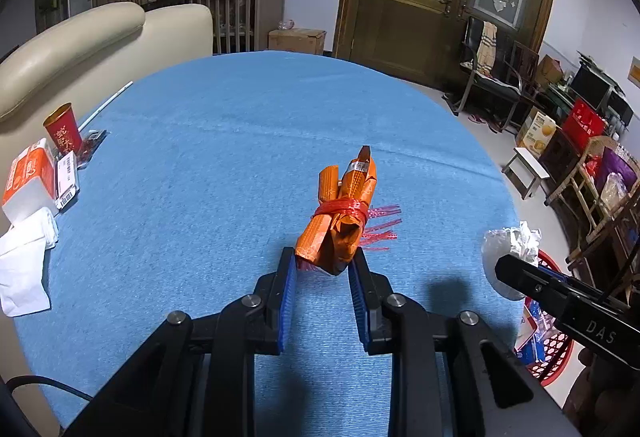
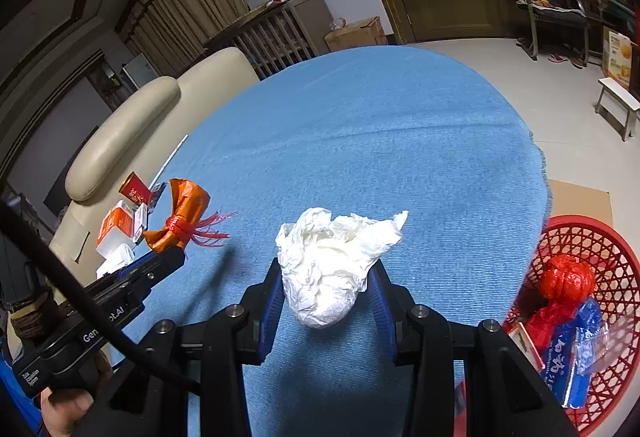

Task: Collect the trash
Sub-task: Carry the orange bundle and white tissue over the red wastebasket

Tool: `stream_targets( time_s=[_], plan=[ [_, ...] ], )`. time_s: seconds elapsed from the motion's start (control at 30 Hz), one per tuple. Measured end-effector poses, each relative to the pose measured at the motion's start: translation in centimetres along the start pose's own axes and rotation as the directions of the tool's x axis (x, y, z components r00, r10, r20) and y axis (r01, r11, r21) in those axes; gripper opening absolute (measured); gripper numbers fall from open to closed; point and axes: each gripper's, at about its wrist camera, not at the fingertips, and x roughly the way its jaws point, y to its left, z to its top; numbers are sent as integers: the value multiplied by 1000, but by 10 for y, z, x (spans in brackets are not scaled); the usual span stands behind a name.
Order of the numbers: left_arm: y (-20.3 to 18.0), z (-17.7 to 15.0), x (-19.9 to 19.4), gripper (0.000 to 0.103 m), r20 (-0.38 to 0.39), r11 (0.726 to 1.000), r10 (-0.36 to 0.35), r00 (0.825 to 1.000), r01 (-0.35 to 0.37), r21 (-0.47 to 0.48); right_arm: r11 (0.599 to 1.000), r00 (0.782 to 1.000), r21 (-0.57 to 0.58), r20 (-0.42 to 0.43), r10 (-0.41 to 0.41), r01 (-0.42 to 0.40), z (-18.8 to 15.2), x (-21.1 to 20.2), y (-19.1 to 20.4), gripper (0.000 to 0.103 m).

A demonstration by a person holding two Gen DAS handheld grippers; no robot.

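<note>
Two handheld grippers work above a blue tablecloth [image 1: 240,141] in a lived-in room, each clamped on a piece of trash. The cloth fills the middle of both wrist views. Off its edge at 4 o'clock in the right wrist view stands a red plastic basket [image 2: 612,237], already holding a knotted red bag [image 2: 564,281] and a blue wrapper [image 2: 576,353]. The right gripper [image 2: 326,291] has its blue pads pressed against the sides of a crumpled white paper wad [image 2: 328,269], which juts forward from the jaws over the cloth; from the left wrist the same wad shows at 3 o'clock beside the basket rim. The left gripper [image 1: 322,265] is nearly closed on the near end of an orange wrapper bundle [image 1: 344,213] bound with frayed red plastic string [image 1: 344,211], the bundle pointing away toward 12 o'clock. At 9 o'clock in the left wrist view, along the cloth's edge by a cream sofa [image 1: 80,45], sit a tissue pack [image 1: 30,177], loose white tissues [image 1: 24,269] and a red paper cup [image 1: 64,129].
</note>
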Motion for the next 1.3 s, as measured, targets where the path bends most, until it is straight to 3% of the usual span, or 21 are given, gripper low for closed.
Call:
stream_targets(
  time_s=[0.3,0.6,1.07,1.3],
  plan=[
    [-7,1,-1,27,4,998,-37,999,37,55,999,999,35,28,-22,21,-3,-19,-19,43],
    [-35,-4,-7,27,-5,987,-94,996,94,130,990,993,116,75,-89,80,-11,-57,-64,43],
    [-107,-4,-18,27,-39,940,-197,980,200,275,944,968,255,84,-236,208,-31,-103,-149,43],
    [-144,-9,-17,27,-79,909,-238,968,250,333,930,963,284,65,-263,234,-43,-111,-167,43]
  ],
)
